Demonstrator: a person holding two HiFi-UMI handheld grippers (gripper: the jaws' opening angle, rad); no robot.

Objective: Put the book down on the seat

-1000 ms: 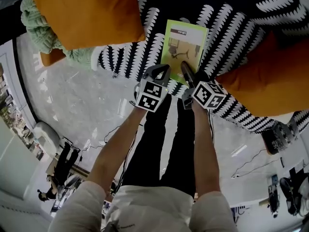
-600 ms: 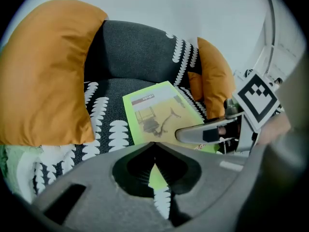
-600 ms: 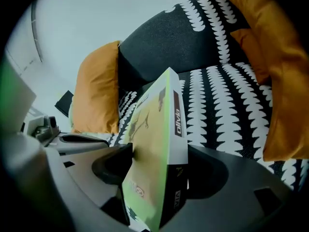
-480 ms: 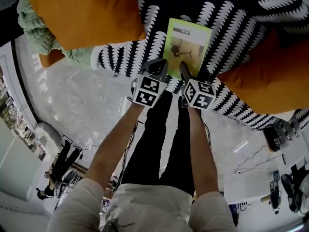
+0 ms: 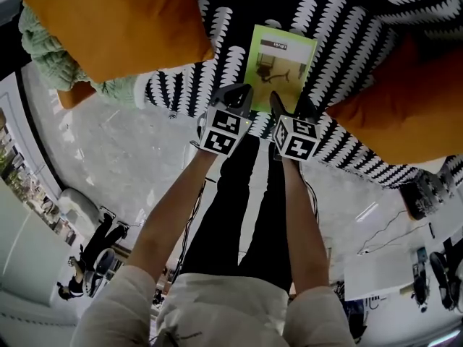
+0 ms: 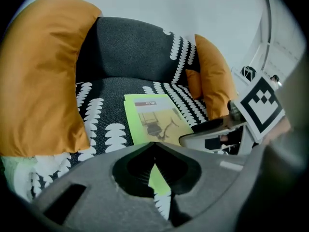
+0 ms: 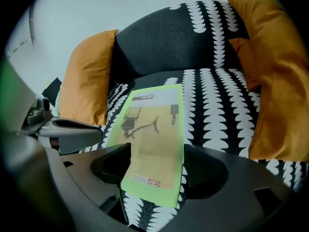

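Observation:
A thin green book (image 5: 278,58) lies flat on the black seat with white leaf marks (image 5: 347,35). The seat (image 7: 217,110) shows beside the book (image 7: 152,134) in the right gripper view. My right gripper (image 5: 288,105) is at the book's near edge. Its jaws are opening, and in its own view the right gripper (image 7: 157,170) has that edge between them with neither pad pressing on it. My left gripper (image 5: 233,92) hovers just left of the book's near corner. The left gripper (image 6: 154,144) has its tips together and holds nothing, with the book (image 6: 152,117) just beyond.
A big orange cushion (image 5: 116,20) stands at the seat's left and another (image 5: 391,114) at its right. A green knitted throw (image 5: 51,49) hangs off the left side. The person's legs (image 5: 246,194) stand on a pale floor with cables (image 5: 376,244).
The right gripper's jaws have spread apart and let go of the book's near edge. Both grippers shifted slightly; the book stays flat on the seat.

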